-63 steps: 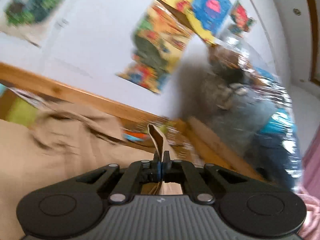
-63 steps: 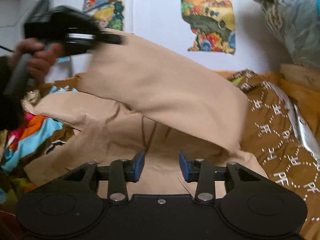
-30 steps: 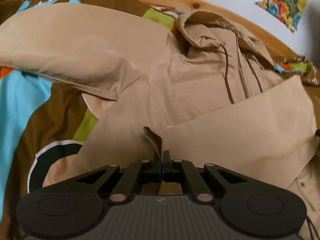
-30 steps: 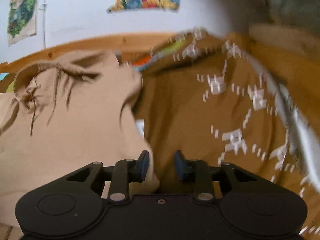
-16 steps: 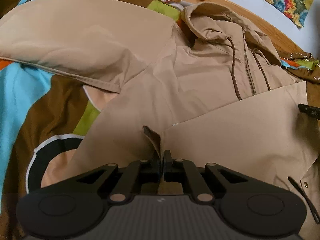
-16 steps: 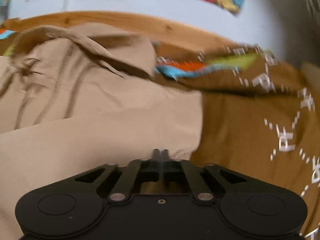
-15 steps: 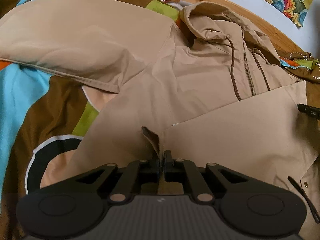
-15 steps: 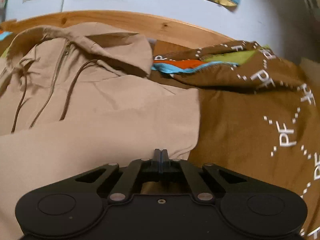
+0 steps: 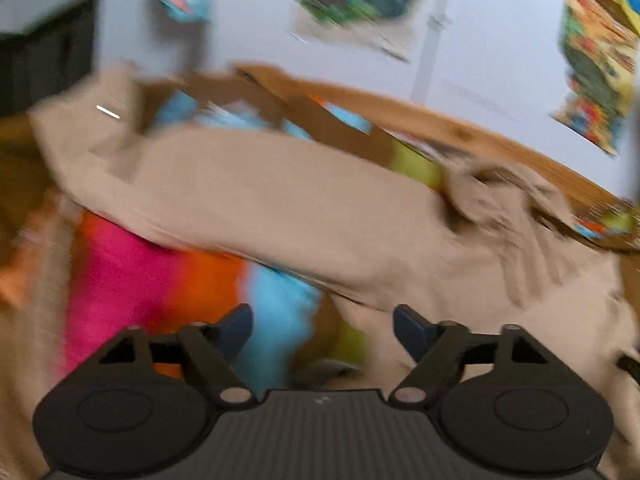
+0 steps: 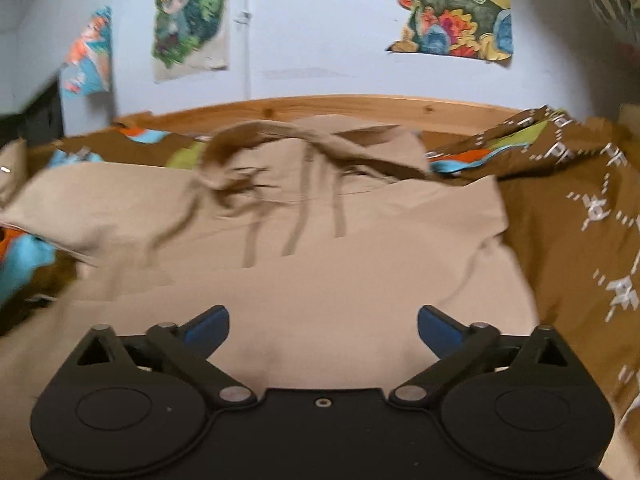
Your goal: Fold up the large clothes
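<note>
I am looking across a bed covered by a brown patterned duvet (image 10: 580, 240) with pink, orange and blue patches at the lower left of the left wrist view. A curved wooden headboard (image 10: 360, 106) runs across the middle, and above it a pale blue wall (image 10: 300, 32) carries colourful posters (image 10: 452, 8).

The beige hooded jacket (image 10: 320, 280) lies spread over the duvet in the centre of the right wrist view, its hood (image 10: 320, 136) towards the headboard and its sleeve (image 9: 240, 200) stretching to the left.

My left gripper (image 9: 322, 326) is spread wide and holds nothing; its view is blurred. My right gripper (image 10: 323, 326) is also spread wide and empty, above the folded jacket panel.

Half a second ago both grippers were pinched shut on jacket fabric; now they have let go.
</note>
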### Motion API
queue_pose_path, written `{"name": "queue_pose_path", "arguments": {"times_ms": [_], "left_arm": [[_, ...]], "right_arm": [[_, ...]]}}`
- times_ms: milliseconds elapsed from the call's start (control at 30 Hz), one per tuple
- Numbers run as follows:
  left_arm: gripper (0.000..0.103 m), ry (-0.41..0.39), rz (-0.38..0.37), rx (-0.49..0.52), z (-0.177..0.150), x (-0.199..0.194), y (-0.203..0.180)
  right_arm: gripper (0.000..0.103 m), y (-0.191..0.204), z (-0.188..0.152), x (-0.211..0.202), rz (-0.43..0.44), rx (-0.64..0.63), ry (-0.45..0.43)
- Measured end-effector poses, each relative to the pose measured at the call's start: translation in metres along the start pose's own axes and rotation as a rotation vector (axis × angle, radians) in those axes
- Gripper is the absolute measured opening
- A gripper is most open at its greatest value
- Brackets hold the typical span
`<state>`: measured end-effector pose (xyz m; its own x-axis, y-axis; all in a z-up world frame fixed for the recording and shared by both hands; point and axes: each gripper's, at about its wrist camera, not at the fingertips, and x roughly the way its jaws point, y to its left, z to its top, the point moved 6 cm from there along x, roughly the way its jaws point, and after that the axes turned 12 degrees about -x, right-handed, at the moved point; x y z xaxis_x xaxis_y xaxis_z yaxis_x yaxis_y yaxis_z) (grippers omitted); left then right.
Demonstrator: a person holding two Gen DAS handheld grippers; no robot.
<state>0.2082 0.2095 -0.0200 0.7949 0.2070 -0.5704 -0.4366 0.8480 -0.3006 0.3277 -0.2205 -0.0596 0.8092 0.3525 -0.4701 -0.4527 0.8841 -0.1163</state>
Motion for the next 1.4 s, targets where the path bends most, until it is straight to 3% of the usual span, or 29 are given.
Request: {"name": "queue_pose_path", "arguments": {"times_ms": [100, 167, 333, 467, 733, 833, 933, 1067, 1167, 1267, 1400], "left_arm": [[0.086, -0.092, 0.157, -0.023, 0.035, -0.004, 0.043], [0.086, -0.13, 0.211, -0.076, 0.056, 0.0, 0.069], [0.077, -0.186, 0.23, -0.23, 0.094, 0.025, 0.115], [0.064, -0.22, 0.292, -0.261, 0.114, 0.045, 0.128], [0.061, -0.165, 0.331, -0.455, 0.12, 0.072, 0.154], [0.037, -0.161, 0.298, -0.491, 0.121, 0.073, 0.158], [0.015, -0.177, 0.306, -0.464, 0.12, 0.068, 0.153], [0.005, -0.25, 0.305, -0.387, 0.124, 0.052, 0.134], [0.004, -0.322, 0.284, -0.279, 0.132, 0.035, 0.107], [0.004, -0.407, 0.201, -0.139, 0.141, 0.01, 0.062], [0.004, -0.467, 0.036, -0.003, 0.144, -0.02, -0.006]], "right_arm": [[0.102, 0.038, -0.009, -0.019, 0.068, 0.015, 0.011], [0.102, 0.058, -0.015, -0.028, 0.113, 0.005, 0.017], [0.102, 0.087, -0.025, -0.032, 0.189, 0.016, 0.053], [0.102, 0.096, -0.031, -0.032, 0.21, 0.014, 0.074], [0.102, 0.09, -0.033, -0.036, 0.205, 0.035, 0.071], [0.102, 0.088, -0.034, -0.039, 0.206, 0.039, 0.068], [0.102, 0.086, -0.034, -0.042, 0.203, 0.044, 0.059], [0.102, 0.083, -0.034, -0.047, 0.206, 0.055, 0.042], [0.102, 0.08, -0.033, -0.051, 0.202, 0.059, 0.025], [0.102, 0.074, -0.03, -0.057, 0.184, 0.067, -0.002], [0.102, 0.057, -0.026, -0.061, 0.15, 0.108, -0.033]]}}
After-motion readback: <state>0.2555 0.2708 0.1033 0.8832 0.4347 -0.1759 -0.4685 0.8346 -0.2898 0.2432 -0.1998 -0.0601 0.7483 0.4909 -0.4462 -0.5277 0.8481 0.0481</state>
